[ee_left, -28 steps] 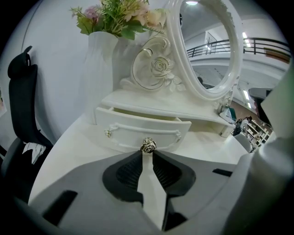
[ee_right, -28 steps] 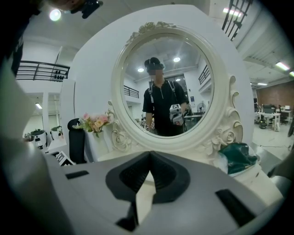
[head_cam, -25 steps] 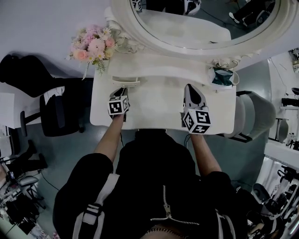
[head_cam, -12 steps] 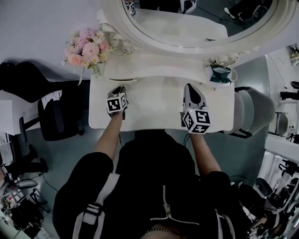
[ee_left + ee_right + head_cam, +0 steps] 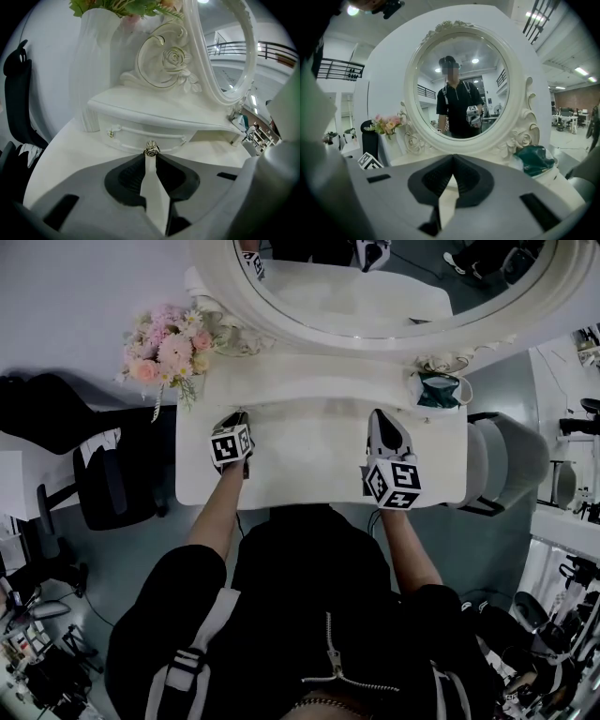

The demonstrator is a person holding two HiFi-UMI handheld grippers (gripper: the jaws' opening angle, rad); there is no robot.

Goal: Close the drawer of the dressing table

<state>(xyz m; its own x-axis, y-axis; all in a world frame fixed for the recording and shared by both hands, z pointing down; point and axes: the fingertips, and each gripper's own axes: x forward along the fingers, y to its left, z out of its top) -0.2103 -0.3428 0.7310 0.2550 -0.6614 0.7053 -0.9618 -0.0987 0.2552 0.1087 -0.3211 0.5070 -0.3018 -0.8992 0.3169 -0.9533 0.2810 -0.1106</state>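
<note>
The left gripper (image 5: 150,157) has its dark, ribbed pads pinched on the small metal knob (image 5: 151,150), a rosette-shaped button with a dull gold shine. The jaw tips nip it from both sides, and a thin wedge of white shows between them lower down. The right gripper (image 5: 452,161) is clenched on nothing, its tips meeting over the table's right half, well apart from the left one.

The knob sits at the middle of the drawer (image 5: 140,133), a shallow white one with a bowed front and a raised moulded border. The drawer is set in the low raised shelf at the back left of the dressing table (image 5: 309,465), under the shelf's overhanging ledge. A second small metal fitting (image 5: 111,134) shows near the drawer's left end. From the left gripper view the drawer front looks tucked in beneath the ledge; I cannot tell whether it is fully home.

The table is smooth, glossy white all over, with rounded corners. Above it stands a big round mirror (image 5: 459,79) in a thick carved frame with a sculpted rose (image 5: 176,58) and scrolls. At the back left corner a fluted white vase (image 5: 96,61) holds pink and cream flowers (image 5: 169,348). At the back right lies a crumpled dark green bundle (image 5: 439,390).
</note>
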